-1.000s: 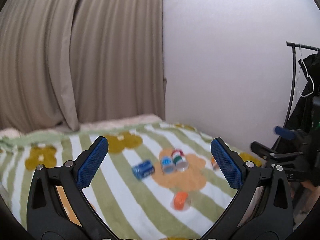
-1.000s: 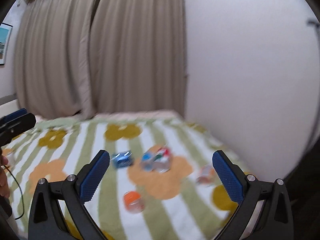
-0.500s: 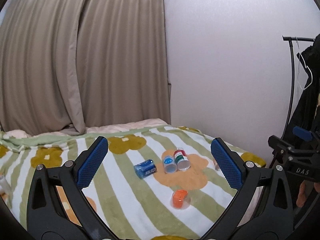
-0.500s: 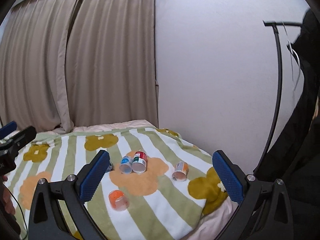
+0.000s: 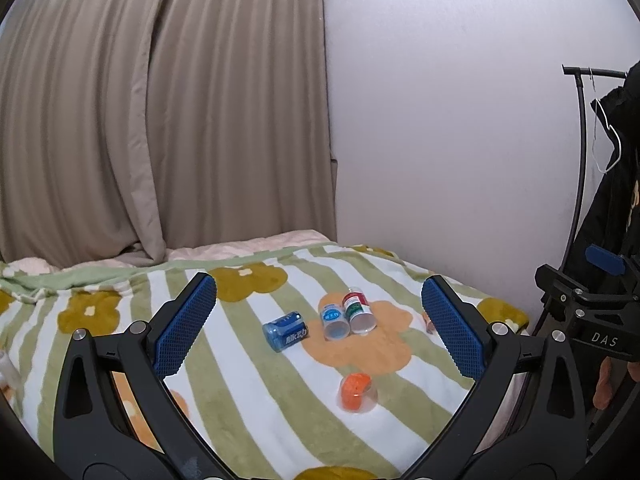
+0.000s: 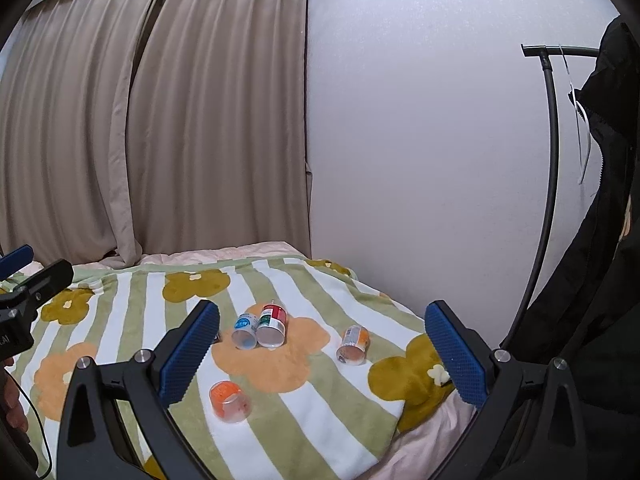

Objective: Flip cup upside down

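Several small plastic cups lie on their sides on a striped flower blanket. An orange cup lies nearest; it also shows in the right wrist view. A blue cup, a light-blue labelled cup and a red-green cup lie farther back. Another orange-labelled cup lies to the right. My left gripper is open and empty above the bed. My right gripper is open and empty, also well short of the cups.
The blanket covers a bed against a white wall, with beige curtains behind. A black clothes rack with a dark coat stands at the right. The bed edge drops off at the right front.
Both views have steadied and pulled back a little; the cups now look sharp. The right view has swung right toward the bed edge. Both grippers stay open.
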Demonstrator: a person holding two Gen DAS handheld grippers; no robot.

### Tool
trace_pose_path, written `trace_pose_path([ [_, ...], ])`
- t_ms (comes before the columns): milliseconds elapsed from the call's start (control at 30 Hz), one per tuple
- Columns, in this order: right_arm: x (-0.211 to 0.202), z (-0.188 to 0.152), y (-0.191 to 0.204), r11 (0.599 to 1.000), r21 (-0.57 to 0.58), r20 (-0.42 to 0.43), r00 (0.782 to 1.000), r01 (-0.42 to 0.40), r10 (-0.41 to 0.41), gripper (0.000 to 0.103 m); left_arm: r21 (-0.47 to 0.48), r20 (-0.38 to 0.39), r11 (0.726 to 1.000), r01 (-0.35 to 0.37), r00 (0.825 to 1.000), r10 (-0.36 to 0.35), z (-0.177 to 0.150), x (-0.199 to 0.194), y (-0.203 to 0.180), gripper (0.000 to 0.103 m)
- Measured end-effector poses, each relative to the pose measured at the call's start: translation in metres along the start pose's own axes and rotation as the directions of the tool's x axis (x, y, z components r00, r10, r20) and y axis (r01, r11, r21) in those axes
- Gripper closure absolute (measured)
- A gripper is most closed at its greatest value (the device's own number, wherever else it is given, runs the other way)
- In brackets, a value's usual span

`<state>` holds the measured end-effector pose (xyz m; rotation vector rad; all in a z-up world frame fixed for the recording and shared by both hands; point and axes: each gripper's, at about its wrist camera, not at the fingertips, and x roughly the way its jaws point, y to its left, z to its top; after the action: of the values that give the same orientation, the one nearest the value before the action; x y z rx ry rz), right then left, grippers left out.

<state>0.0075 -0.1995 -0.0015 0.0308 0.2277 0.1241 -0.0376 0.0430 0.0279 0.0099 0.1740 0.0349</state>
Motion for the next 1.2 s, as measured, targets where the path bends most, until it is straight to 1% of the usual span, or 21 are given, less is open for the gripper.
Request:
trace_pose_path([
  [933, -0.0019, -0.0013, -0.0073, 1.000, 0.014, -0.002, 1.000, 0.010, -0.010, 0.000, 0.007, -0.002, 1.000, 0.003, 1.000, -0.003, -0.0037, -0.0008, -0.0020, 0.001],
  [1200, -0.0040, -0.0010, -0.0063, 1.000, 0.015, 0.003, 1.000, 0.013, -0.013, 0.000, 0.011, 0.029, 1.000, -0.015, 0.999, 0.014, -0.0039, -0.0079, -0.0027, 0.001],
])
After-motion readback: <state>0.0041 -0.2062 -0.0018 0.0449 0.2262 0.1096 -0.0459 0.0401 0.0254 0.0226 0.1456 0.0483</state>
